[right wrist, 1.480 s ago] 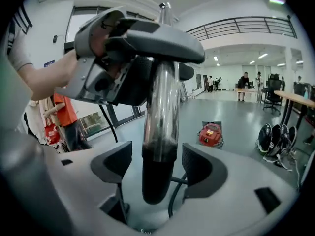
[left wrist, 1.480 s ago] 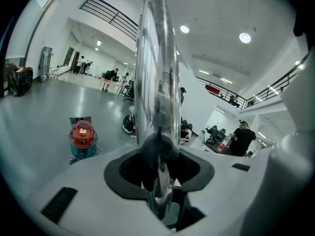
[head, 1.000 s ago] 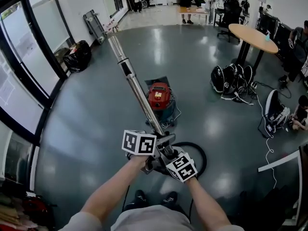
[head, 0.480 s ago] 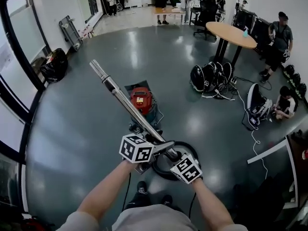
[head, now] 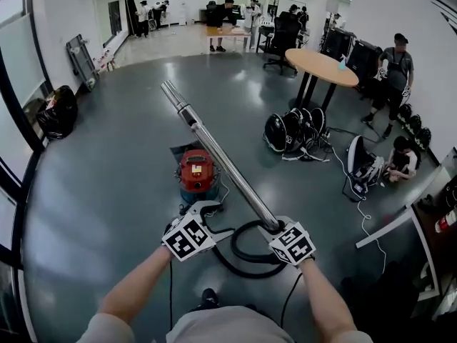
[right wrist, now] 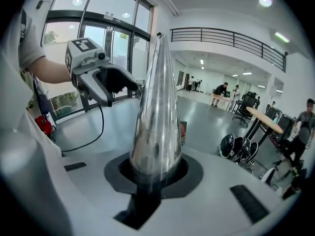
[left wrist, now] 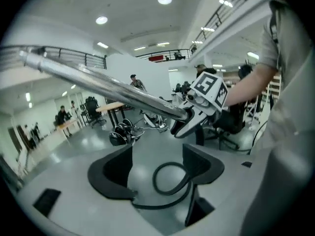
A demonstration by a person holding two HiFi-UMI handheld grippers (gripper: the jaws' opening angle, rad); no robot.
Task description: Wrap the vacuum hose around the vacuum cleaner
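vacuum hose [head: 233, 246] lay looped at lower centre. right gripper [head: 273, 227] clamped the metal wand [head: 221, 159]. left gripper [head: 207, 207] jaws had just been opening, holding nothing.

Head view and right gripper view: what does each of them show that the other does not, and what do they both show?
Only the head view: the black hose looped on the floor and the person's shoe. Only the right gripper view: the jaws of the right gripper, closed on the metal tube, and the balcony railing above. Both: the metal tube and the round wooden table.
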